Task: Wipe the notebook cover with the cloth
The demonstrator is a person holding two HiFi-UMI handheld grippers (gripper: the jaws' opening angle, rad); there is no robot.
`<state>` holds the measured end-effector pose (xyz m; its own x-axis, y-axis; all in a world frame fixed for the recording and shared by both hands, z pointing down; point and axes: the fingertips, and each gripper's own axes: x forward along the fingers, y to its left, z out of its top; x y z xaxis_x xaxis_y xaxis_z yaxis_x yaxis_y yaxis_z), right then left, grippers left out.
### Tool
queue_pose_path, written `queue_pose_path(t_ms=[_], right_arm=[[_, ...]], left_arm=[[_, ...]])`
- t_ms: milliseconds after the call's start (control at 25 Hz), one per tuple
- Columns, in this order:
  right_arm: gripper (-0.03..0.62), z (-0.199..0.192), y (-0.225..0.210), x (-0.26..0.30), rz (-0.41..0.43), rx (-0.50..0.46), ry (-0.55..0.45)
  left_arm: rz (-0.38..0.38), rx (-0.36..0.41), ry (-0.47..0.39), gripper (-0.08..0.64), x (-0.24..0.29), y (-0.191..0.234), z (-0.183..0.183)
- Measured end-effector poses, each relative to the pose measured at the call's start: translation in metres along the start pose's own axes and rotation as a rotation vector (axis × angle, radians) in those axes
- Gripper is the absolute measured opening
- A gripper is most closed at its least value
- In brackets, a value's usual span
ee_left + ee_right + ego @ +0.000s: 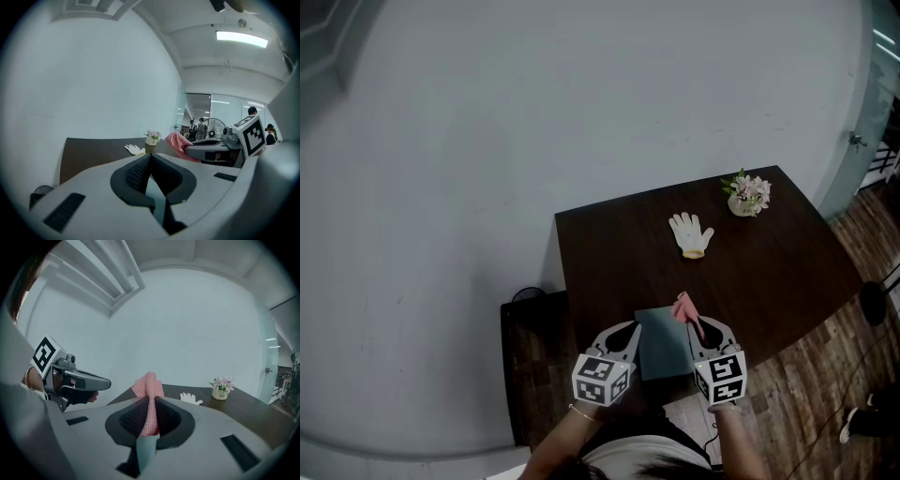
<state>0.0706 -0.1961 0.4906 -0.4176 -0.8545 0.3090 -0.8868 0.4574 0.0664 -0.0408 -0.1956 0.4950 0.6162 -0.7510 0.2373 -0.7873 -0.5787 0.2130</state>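
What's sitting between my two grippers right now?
The grey notebook lies between the left gripper and the right gripper. This is plainest in the head view. The right gripper's jaws pinch the pink cloth.

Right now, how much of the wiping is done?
Done: the right gripper has the pink cloth pinched in its jaws. In hand: it holds the cloth at the grey notebook's right edge, while the left gripper, jaws together, sits at the left edge. Left: the wiping itself; the cloth is bunched up, not spread on the cover.
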Motion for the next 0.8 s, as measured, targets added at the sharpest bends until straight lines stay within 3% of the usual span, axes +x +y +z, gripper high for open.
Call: queue_pose_path(t_ms=[320,800], right_arm=[[0.035,0.034,0.005,-0.014,-0.014,-0.007,-0.082],[0.035,0.055,0.006,-0.031,-0.034,0.008,-0.140]], left_arm=[[0.009,0.023,-0.064,0.018,-0.012,-0.009,0.032],[0.000,0.045,-0.140,0.018,-0.025,-0.025,0.069]])
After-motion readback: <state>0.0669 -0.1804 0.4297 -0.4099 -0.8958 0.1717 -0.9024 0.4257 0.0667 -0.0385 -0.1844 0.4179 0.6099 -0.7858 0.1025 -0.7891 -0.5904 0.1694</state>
